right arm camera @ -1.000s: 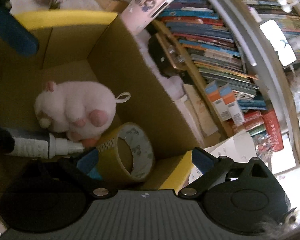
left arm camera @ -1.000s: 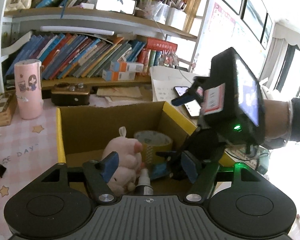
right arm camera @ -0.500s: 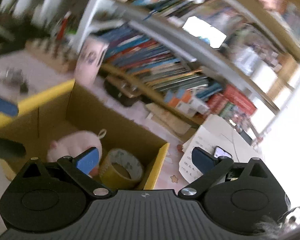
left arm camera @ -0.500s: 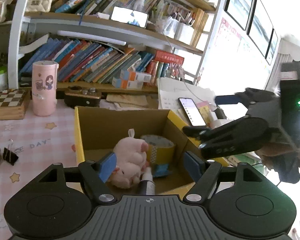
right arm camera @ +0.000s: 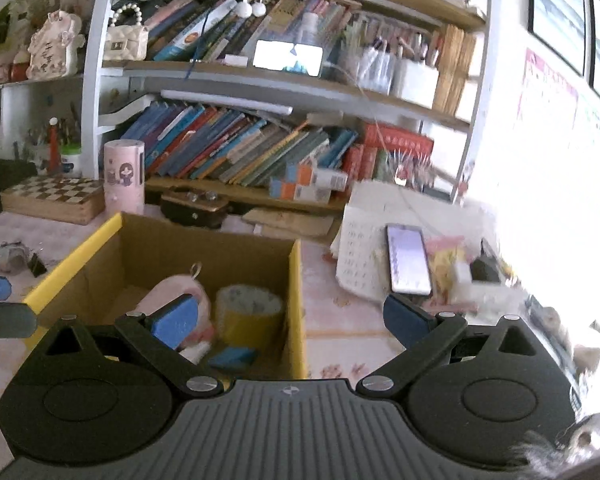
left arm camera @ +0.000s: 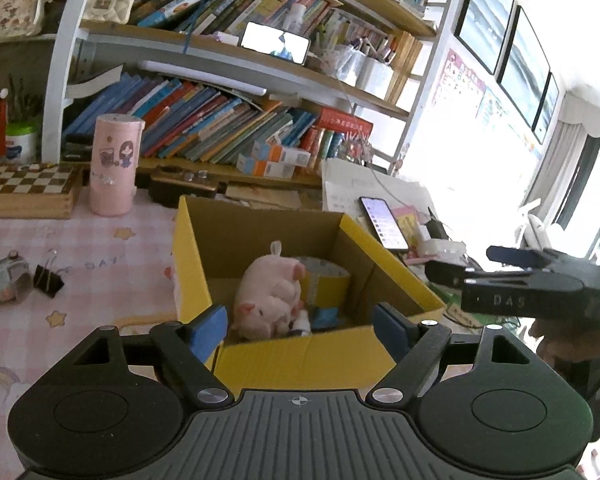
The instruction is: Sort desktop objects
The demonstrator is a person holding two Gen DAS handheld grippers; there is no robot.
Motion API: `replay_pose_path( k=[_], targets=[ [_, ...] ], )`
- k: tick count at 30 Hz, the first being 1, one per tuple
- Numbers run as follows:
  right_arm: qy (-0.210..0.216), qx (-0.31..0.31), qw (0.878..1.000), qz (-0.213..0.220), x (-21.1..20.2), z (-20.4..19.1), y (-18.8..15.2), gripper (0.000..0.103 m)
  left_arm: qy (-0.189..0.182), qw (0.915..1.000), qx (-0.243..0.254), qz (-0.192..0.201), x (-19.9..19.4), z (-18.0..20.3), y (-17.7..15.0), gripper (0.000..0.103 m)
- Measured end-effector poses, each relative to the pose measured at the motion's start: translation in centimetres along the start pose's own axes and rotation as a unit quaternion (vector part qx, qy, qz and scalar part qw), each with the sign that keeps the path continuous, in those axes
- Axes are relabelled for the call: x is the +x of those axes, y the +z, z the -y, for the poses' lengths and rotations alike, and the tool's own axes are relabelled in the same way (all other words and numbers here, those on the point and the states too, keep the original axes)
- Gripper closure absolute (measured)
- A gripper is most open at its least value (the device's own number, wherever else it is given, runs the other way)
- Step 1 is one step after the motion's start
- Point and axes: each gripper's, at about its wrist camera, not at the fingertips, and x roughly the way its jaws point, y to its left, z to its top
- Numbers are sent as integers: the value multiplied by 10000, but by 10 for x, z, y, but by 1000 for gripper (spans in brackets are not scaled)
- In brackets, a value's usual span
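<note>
An open cardboard box with yellow rims (left arm camera: 300, 354) (right arm camera: 296, 280) stands on the pink desk. It holds a pink plush toy (left arm camera: 268, 300) (right arm camera: 172, 290), a yellow tape roll (left arm camera: 326, 280) (right arm camera: 248, 310), a small white bottle (left arm camera: 301, 323) and a blue item (right arm camera: 232, 356). My left gripper (left arm camera: 300, 330) hovers just before the box's near wall, its jaws opening with nothing between them. My right gripper (right arm camera: 290, 320) is open and empty, above the box's right side. It shows side-on at the right edge (left arm camera: 472, 264) of the left wrist view.
A black binder clip (left arm camera: 46, 280) and a small metal object (left arm camera: 6, 280) lie left of the box. Behind stand a pink cylinder (left arm camera: 114, 164), a chessboard box (left arm camera: 20, 192) and full bookshelves. A phone (left arm camera: 382, 222) (right arm camera: 406, 260) rests on papers to the right.
Both grippers have drawn back out of the box. The right one rolled upright and rose clear to the right. The left jaws spread wider.
</note>
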Motion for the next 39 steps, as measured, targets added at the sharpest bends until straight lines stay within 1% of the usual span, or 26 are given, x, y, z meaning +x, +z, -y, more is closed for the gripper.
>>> replay_pose_path(
  k=[10,16,25,31,35,39],
  targets=[
    [6,637,9976,-286,-29,-38,-27,3,21,9999,-92,-85,-29,-17,-19,19],
    [3,863,9951,-487,-45,-66,-43,3,104,9997,-140,-178,-49,-29,-34,19],
    [3,1319,9861,-1008,-66,-105,-69,2,239,9993,-175,-245,-86,-53,-53,19],
    [72,1354,9836,-1187,-82,-134,-81,2,225,9991,-159,-331,-107,-62,-65,18],
    [86,1387,9830,-1199,-92,-151,-85,2,208,9990,-67,-385,-121,-66,-72,18],
    [145,1378,9828,-1225,-100,-168,-87,2,256,9987,-105,-429,-134,-76,-78,18]
  ],
)
